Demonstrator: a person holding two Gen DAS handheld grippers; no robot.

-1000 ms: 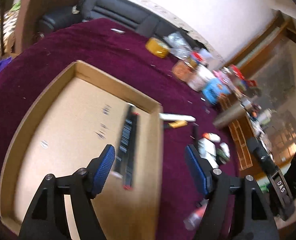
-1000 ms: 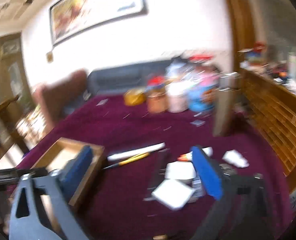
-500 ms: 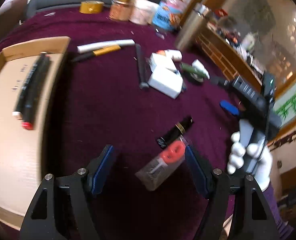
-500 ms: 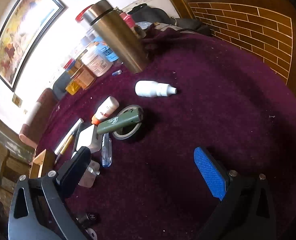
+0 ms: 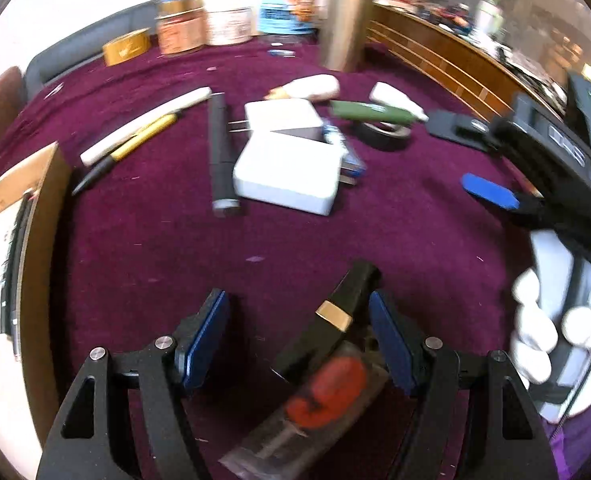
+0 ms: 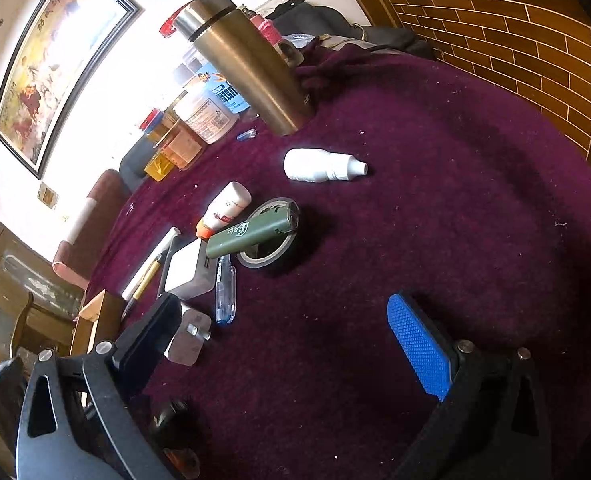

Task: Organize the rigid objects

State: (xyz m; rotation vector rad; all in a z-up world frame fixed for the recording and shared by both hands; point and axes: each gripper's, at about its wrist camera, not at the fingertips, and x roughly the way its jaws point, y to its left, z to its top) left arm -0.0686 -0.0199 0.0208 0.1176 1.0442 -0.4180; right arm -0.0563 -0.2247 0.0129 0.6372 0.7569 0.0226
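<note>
My left gripper (image 5: 295, 340) is open, low over the purple cloth. Between its fingers lie a black tube with a gold band (image 5: 331, 320) and a clear packet with a red part (image 5: 319, 404); neither is gripped. A cardboard tray (image 5: 51, 184) at the left holds black markers (image 5: 13, 256). My right gripper (image 6: 283, 340) is open and empty above the cloth; it also shows at the right of the left wrist view (image 5: 491, 192). Ahead lie white chargers (image 5: 287, 172), a green lighter (image 6: 251, 232) on a tape roll (image 6: 283, 252), a white bottle (image 6: 319, 166) and pens (image 5: 143, 132).
A metal flask (image 6: 247, 64), jars and tubs (image 5: 227, 12) and a yellow tape roll (image 5: 125, 46) stand at the back of the table. A wooden brick-pattern edge (image 6: 515, 32) borders the right side. A black bar (image 5: 221, 156) lies beside the chargers.
My left gripper has swung from the tray to the right and down, so the black tube and clear packet now sit between its fingers. My right gripper has moved little in the last half second.
</note>
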